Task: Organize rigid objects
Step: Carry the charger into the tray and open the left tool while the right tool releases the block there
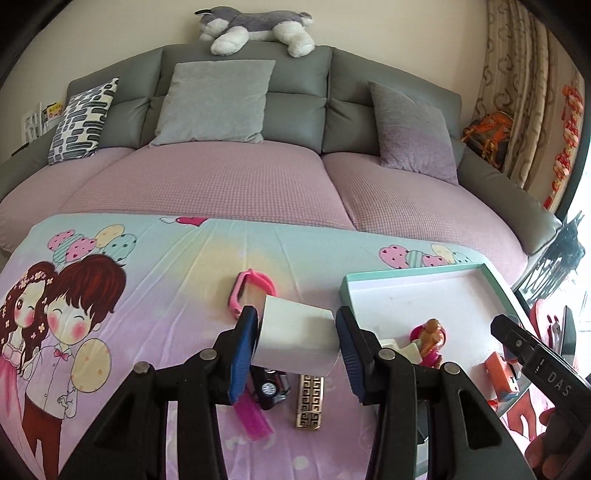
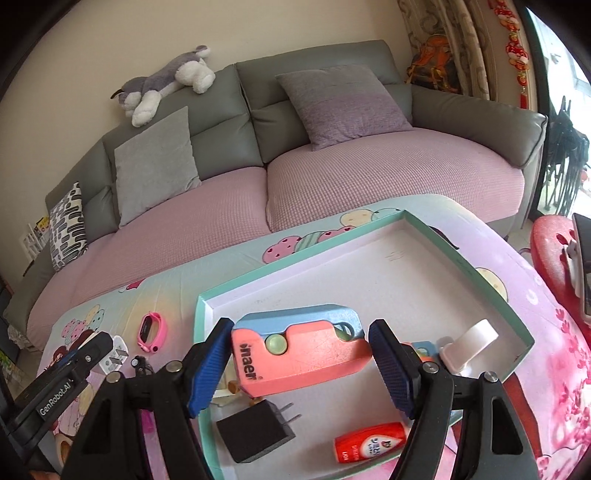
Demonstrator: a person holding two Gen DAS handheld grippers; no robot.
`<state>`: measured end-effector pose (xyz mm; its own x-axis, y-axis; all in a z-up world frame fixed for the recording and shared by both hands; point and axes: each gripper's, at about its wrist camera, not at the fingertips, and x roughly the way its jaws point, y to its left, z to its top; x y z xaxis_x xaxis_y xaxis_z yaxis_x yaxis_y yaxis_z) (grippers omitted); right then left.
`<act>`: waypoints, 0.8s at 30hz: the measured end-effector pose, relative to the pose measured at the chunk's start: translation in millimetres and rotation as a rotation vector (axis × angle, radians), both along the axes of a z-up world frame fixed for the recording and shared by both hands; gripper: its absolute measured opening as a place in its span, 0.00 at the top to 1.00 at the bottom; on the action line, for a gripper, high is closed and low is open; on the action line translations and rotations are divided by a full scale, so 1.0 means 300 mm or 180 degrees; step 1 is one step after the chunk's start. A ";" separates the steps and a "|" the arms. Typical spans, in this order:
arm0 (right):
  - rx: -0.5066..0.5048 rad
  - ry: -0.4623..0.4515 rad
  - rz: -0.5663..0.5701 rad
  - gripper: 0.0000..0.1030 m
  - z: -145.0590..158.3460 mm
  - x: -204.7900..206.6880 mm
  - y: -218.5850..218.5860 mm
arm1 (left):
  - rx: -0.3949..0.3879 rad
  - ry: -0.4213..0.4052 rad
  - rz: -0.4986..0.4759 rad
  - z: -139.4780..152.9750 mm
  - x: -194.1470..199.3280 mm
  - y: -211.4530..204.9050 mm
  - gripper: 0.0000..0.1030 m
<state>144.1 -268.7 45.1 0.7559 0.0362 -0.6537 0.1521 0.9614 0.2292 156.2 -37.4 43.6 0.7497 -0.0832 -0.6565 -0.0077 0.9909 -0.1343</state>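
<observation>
My left gripper [image 1: 297,341] is shut on a white plug adapter [image 1: 295,338] and holds it above the cartoon-print cloth, left of the teal-rimmed tray [image 1: 417,275]. My right gripper [image 2: 301,352] is shut on a pink and blue toy [image 2: 299,350] and holds it over the tray [image 2: 369,236]. In the tray lie a black charger [image 2: 255,430], a red bottle [image 2: 369,441] and a white hook [image 2: 467,343]. On the cloth lie a pink watch [image 1: 253,291], a black toy car [image 1: 271,386], a gold patterned lighter [image 1: 310,400] and a pink comb [image 1: 253,413].
A figurine [image 1: 430,338] and an orange item [image 1: 500,374] sit at the tray's near side. A grey sofa with pink covers [image 1: 236,181], cushions and a plush dog [image 1: 255,27] stands behind the table. A red stool [image 2: 554,258] is at the right.
</observation>
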 end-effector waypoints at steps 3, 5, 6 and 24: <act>-0.0011 -0.0026 -0.0108 0.25 0.003 0.006 -0.059 | 0.0071 -0.0027 -0.0223 0.004 0.004 -0.095 0.56; -0.0047 -0.0019 -0.0183 0.25 0.001 0.010 -0.090 | 0.0092 -0.0025 -0.0362 0.001 0.004 -0.154 0.56; -0.0079 -0.0010 -0.0219 0.25 -0.002 0.010 -0.101 | 0.0115 -0.0024 -0.0426 0.000 0.003 -0.185 0.56; -0.0370 0.0103 -0.0470 0.25 -0.040 0.020 -0.219 | 0.0441 -0.0014 -0.1074 -0.055 -0.006 -0.499 0.56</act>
<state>150.1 -334.3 33.1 0.7259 -0.1506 -0.6711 0.2989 0.9479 0.1106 154.3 -187.2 27.2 0.6980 -0.2368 -0.6758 0.3232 0.9463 0.0022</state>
